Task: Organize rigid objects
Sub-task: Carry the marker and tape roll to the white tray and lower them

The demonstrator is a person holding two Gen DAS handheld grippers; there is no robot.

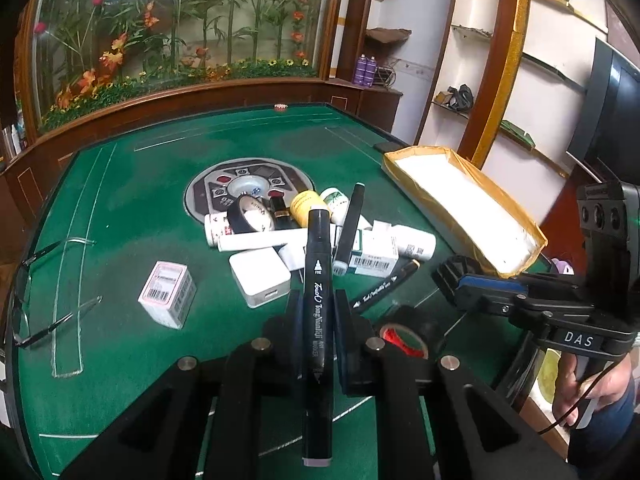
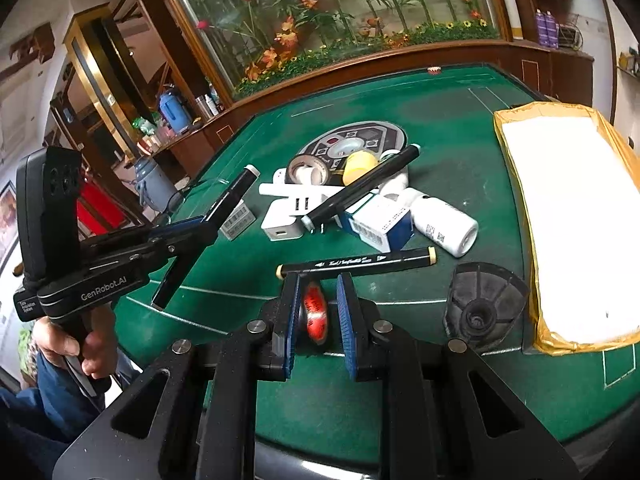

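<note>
My left gripper (image 1: 316, 312) is shut on a black art marker (image 1: 317, 312) and holds it above the green table; the marker also shows in the right wrist view (image 2: 224, 208). My right gripper (image 2: 318, 304) stands around a black tape roll with a red core (image 2: 315, 314), which sits between its blue pads (image 2: 345, 312); the jaws look apart from it. The roll also shows in the left wrist view (image 1: 404, 336). A pile of white bottles, boxes, a charger (image 2: 286, 220) and another marker (image 2: 360, 192) lies mid-table. A third marker (image 2: 356, 262) lies just beyond my right gripper.
A tray lined with white foam and edged in yellow tape (image 2: 516, 184) stands at the right. A black round lid (image 2: 484, 304) lies by it. A pink-white box (image 1: 168, 294) and glasses (image 1: 44, 292) lie at the left. The table's round centre panel (image 1: 208, 184) is behind the pile.
</note>
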